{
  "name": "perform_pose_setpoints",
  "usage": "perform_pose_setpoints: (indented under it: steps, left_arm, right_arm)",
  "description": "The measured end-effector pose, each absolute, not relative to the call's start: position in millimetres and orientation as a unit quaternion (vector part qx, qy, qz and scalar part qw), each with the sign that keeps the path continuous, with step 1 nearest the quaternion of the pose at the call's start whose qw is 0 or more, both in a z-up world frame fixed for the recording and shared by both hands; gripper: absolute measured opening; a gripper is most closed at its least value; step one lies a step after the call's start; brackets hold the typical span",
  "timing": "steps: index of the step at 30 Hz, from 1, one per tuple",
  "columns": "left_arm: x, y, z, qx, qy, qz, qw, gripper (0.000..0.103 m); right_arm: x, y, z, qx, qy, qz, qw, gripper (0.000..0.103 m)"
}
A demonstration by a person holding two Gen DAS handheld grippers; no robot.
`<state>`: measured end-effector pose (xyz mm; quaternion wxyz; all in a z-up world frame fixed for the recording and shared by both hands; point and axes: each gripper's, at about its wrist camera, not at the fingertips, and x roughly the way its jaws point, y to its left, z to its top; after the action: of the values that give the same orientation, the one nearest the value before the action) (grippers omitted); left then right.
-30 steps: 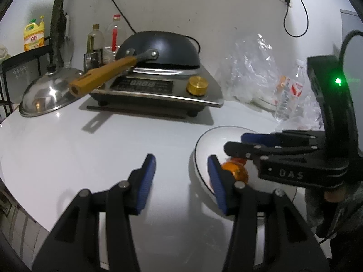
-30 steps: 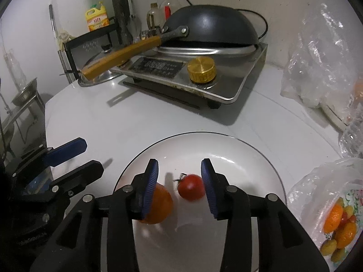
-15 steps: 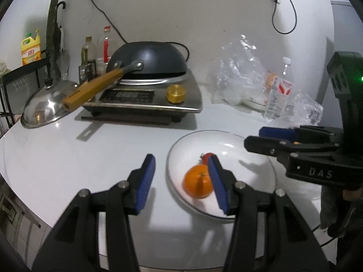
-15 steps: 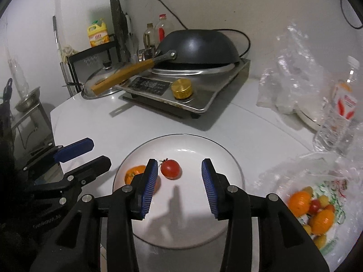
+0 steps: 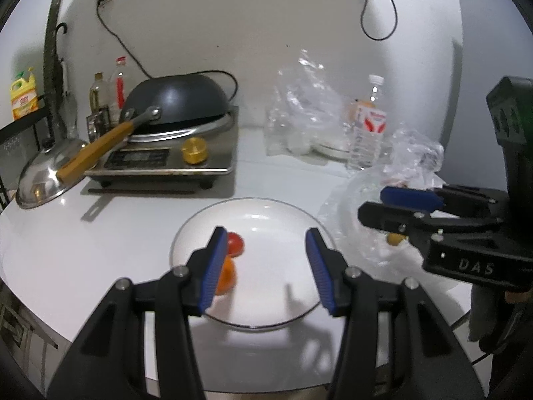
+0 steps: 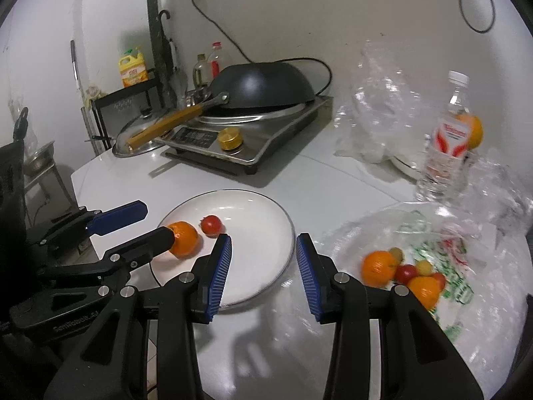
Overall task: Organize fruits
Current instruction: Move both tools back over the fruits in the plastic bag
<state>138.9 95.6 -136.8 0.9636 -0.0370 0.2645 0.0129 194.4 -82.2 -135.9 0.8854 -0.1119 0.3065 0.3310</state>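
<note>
"das" written on right claw (image 5: 393,201) body. white plate (image 6: 266,213) on table (image 6: 299,173): one orange (image 6: 183,238), one small tomato (image 6: 212,225). clear bag (image 6: 466,286) just beside plate, right side: several more fruits, blurry. left claw (image 5: 265,266) wide, holding nothing, over plate. right claw wide, holding nothing.

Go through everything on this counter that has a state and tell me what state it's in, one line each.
left gripper: open, empty, over the plate
right gripper: open, empty
plate: holds an orange and a tomato
plastic bag: open, fruit inside
wok: upside down on the cooktop
water bottle: upright, capped
</note>
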Motion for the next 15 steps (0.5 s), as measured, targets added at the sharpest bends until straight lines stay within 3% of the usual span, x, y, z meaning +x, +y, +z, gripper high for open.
perform_pose_setpoints:
  steps: [7, 11, 15]
  left_arm:
    - [143, 64, -132, -0.024, 0.264, -0.006, 0.964, 0.051]
    - [144, 46, -129, -0.015, 0.262, -0.019, 0.965, 0.065]
    - [144, 28, -124, -0.008, 0.254, -0.032, 0.967, 0.067]
  right_arm:
    - [191, -116, -134, -0.101, 0.303, 0.315, 0.893, 0.043]
    - [191, -134, -133, -0.093, 0.301, 0.306, 0.898, 0.043]
    - [190, -153, -131, -0.088, 0.296, 0.298, 0.903, 0.043]
